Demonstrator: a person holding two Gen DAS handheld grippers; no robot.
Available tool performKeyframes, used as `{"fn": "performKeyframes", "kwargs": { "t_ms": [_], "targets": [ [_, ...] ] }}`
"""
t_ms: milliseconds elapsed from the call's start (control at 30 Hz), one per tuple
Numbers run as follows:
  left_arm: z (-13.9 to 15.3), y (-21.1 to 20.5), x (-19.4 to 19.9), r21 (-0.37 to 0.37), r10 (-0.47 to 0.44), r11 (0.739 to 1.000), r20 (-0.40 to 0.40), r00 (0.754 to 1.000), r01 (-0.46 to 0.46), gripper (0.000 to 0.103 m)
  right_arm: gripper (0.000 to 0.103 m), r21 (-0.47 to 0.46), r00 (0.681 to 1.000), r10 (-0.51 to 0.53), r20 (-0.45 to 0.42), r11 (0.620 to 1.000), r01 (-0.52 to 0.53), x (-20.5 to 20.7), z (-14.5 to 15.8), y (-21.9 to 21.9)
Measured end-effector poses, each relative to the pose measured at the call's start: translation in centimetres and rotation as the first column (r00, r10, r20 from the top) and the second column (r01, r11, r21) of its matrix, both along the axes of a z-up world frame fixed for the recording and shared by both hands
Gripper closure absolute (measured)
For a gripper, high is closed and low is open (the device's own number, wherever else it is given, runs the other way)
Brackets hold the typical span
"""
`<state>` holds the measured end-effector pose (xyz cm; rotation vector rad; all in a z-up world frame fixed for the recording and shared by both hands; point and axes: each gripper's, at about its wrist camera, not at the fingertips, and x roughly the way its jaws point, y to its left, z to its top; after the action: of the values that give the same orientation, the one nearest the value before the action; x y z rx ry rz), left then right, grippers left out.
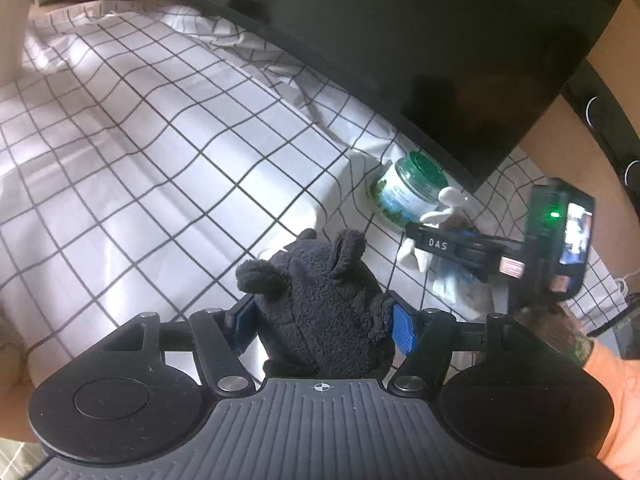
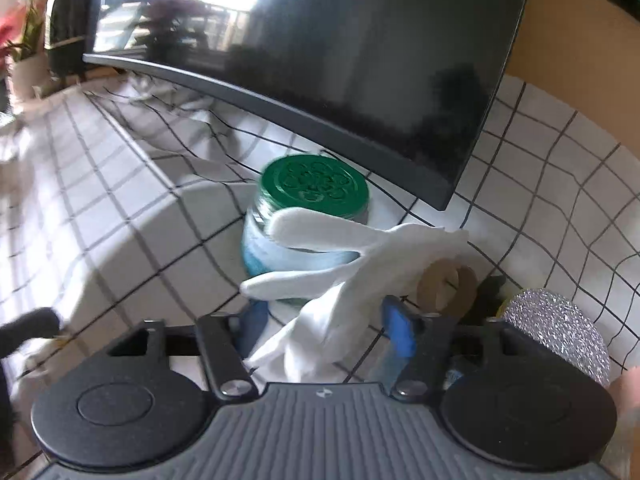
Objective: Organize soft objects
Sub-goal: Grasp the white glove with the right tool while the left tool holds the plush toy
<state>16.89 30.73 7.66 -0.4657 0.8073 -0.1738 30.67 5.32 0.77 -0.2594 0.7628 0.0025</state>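
My left gripper [image 1: 324, 320] is shut on a black plush toy [image 1: 320, 304] with round ears, held above the checked cloth. My right gripper [image 2: 324, 328] is shut on a white cloth glove [image 2: 352, 256], whose fingers stick out to the left in front of a jar. In the left wrist view the right gripper [image 1: 460, 246] shows at the right with the white glove [image 1: 444, 208] in it. The plush's edge shows at the far left of the right wrist view [image 2: 24, 332].
A white tablecloth with a black grid [image 1: 140, 160] covers the table. A dark monitor [image 2: 360, 60] stands at the back. A green-lidded jar [image 2: 312, 184] sits under its edge. A silver scrubber [image 2: 560, 332] and a tape roll [image 2: 444, 280] lie at the right.
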Motion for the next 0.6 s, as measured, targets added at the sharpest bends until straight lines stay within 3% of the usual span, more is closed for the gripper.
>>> {"fn": "performKeyframes", "kwargs": {
  "t_ms": [67, 167, 400, 600],
  "targets": [
    [0.3, 0.2, -0.1, -0.001, -0.002, 1.000, 0.008, 1.000, 0.002, 0.032, 0.096, 0.002, 0.999, 0.002, -0.034, 1.000, -0.002, 0.2, 0.1, -0.4],
    [0.3, -0.1, -0.2, -0.005, -0.018, 1.000, 0.018, 1.000, 0.019, 0.032, 0.099, 0.023, 0.999, 0.025, -0.023, 0.999, -0.025, -1.5, 1.3, -0.7],
    [-0.4, -1.8, 0.8, -0.051, -0.076, 0.996, 0.006, 0.997, 0.076, 0.032, 0.099, 0.116, 0.995, 0.093, -0.019, 0.989, -0.091, -9.9, 4.0, -2.0],
    [-0.5, -4.4, 1.6, -0.074, -0.149, 0.986, 0.001, 0.989, 0.148, 0.032, 0.099, 0.133, 0.994, 0.086, -0.060, 0.988, -0.078, -16.3, 3.5, -3.9]
  ]
}}
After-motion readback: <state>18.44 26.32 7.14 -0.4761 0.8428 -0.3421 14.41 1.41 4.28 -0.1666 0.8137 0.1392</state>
